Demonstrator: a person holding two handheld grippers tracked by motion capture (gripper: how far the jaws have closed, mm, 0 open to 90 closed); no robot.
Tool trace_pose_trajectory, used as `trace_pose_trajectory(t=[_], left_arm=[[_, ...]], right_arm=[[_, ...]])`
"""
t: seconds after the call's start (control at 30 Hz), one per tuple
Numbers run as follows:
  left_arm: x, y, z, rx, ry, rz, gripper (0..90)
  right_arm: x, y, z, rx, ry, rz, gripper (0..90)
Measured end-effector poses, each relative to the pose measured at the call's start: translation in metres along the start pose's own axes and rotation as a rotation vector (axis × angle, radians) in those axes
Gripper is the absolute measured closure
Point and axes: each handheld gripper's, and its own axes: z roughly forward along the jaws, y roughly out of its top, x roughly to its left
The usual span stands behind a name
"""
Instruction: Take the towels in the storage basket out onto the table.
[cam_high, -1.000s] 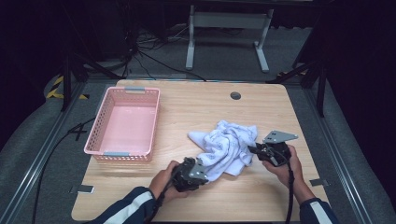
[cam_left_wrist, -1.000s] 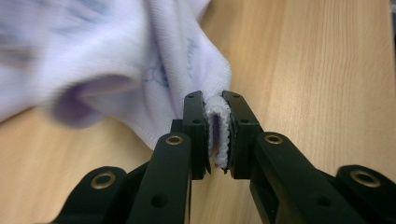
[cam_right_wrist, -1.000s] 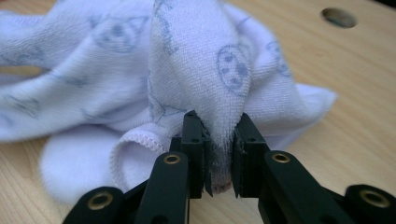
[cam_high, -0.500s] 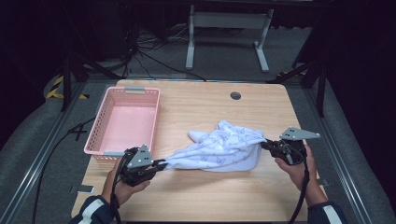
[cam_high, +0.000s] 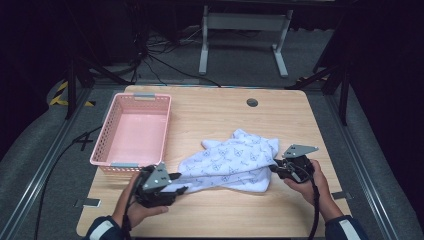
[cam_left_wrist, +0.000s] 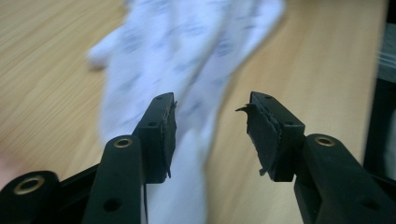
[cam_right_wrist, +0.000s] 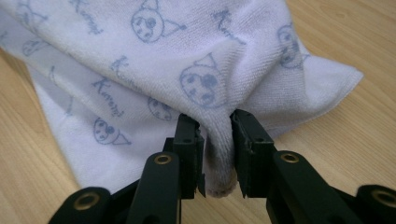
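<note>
White terry towel printed with small blue cat faces (cam_high: 230, 162) lies stretched across the near half of the pale wooden table (cam_high: 220, 112), drawn out sideways between the two tools, presumably to open it flat for folding. At its right end the right gripper (cam_right_wrist: 215, 140) has its jaws pressed onto a bunched corner of the cloth, which bulges up between them, so this end serves as the anchor. At the other end the left gripper (cam_left_wrist: 210, 135) has its jaws spread wide with the towel running beneath and between them; that view is blurred, so whether any cloth touches them is hard to say, though nothing looks pinched. Beyond the left gripper, an empty pink plastic lattice basket (cam_high: 107, 135) stands near the table's left edge, just clear of the towel.
</note>
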Motion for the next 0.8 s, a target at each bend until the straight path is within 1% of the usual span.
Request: trace_pose_trajectory(t=[0.03, 0.07, 0.1, 0.13, 0.17, 0.2, 0.23, 0.27, 0.3, 0.33, 0.37, 0.4, 0.43, 0.47, 0.5, 0.53, 0.57, 0.6, 0.63, 0.67, 0.7, 0.73, 0.77, 0.8], left_arm=[[-0.005, 0.005, 0.008, 0.000, -0.029, 0.035, 52.0], [-0.005, 0.005, 0.008, 0.000, -0.029, 0.035, 50.3], [-0.013, 0.013, 0.021, 0.003, -0.067, 0.057, 50.3], [-0.016, 0.017, 0.031, 0.009, -0.104, 0.071, 49.6], [-0.020, 0.022, 0.044, 0.029, -0.129, 0.092, 49.4], [-0.023, 0.028, 0.058, 0.051, -0.148, 0.125, 49.1], [-0.026, 0.032, 0.069, 0.072, -0.166, 0.137, 49.4], [-0.026, 0.032, 0.069, 0.072, -0.166, 0.137, 49.7], [-0.029, 0.037, 0.082, 0.096, -0.170, 0.140, 49.7], [-0.031, 0.043, 0.100, 0.120, -0.158, 0.173, 49.2], [-0.031, 0.043, 0.100, 0.120, -0.158, 0.173, 50.2], [-0.031, 0.047, 0.118, 0.133, -0.151, 0.139, 49.9], [-0.030, 0.049, 0.126, 0.125, -0.143, 0.144, 48.8], [-0.028, 0.051, 0.131, 0.129, -0.133, 0.146, 48.8], [-0.025, 0.052, 0.139, 0.126, -0.140, 0.132, 48.8], [-0.024, 0.053, 0.144, 0.125, -0.127, 0.119, 47.4], [-0.024, 0.053, 0.144, 0.125, -0.127, 0.119, 46.5], [-0.020, 0.053, 0.153, 0.134, -0.122, 0.109, 46.5], [-0.018, 0.051, 0.157, 0.128, -0.117, 0.085, 46.5], [-0.016, 0.051, 0.160, 0.140, -0.118, 0.091, 46.6], [-0.015, 0.050, 0.161, 0.146, -0.122, 0.077, 47.0], [-0.014, 0.049, 0.164, 0.143, -0.127, 0.075, 48.3], [-0.012, 0.048, 0.164, 0.136, -0.128, 0.078, 49.9], [-0.011, 0.048, 0.164, 0.138, -0.126, 0.075, 52.0]], right_arm=[[0.001, 0.001, 0.002, 0.006, -0.002, -0.007, 69.7], [0.001, 0.001, 0.002, 0.006, -0.002, -0.007, 69.7], [0.002, 0.001, 0.004, 0.003, -0.006, -0.005, 67.9], [0.002, 0.001, 0.005, -0.001, 0.005, -0.005, 66.7], [0.003, 0.002, 0.007, 0.000, 0.011, -0.008, 64.3], [0.004, 0.003, 0.008, -0.004, 0.009, -0.013, 63.6], [0.006, 0.004, 0.010, -0.003, 0.017, -0.013, 63.2], [0.006, 0.004, 0.010, -0.003, 0.017, -0.013, 63.2], [0.008, 0.004, 0.011, -0.003, 0.020, -0.027, 62.1], [0.011, 0.005, 0.012, 0.000, 0.026, -0.038, 62.2], [0.012, 0.005, 0.012, -0.002, 0.036, -0.041, 61.3], [0.012, 0.004, 0.011, -0.005, 0.040, -0.046, 59.7], [0.011, 0.004, 0.010, -0.010, 0.043, -0.044, 59.4], [0.011, 0.004, 0.008, -0.015, 0.045, -0.045, 58.4], [0.010, 0.003, 0.007, -0.019, 0.054, -0.045, 56.8], [0.008, 0.003, 0.004, -0.029, 0.063, -0.043, 54.1], [0.006, 0.003, 0.002, -0.036, 0.065, -0.041, 52.7], [0.003, 0.003, -0.003, -0.058, 0.071, -0.036, 51.2], [-0.001, 0.004, -0.008, -0.077, 0.068, -0.034, 50.1], [-0.004, 0.006, -0.013, -0.095, 0.058, -0.019, 48.3], [-0.009, 0.008, -0.019, -0.128, 0.043, -0.010, 46.8], [-0.013, 0.009, -0.022, -0.156, 0.040, 0.006, 46.1], [-0.019, 0.011, -0.025, -0.188, 0.034, 0.033, 44.0], [-0.024, 0.014, -0.025, -0.201, 0.025, 0.049, 41.0]])
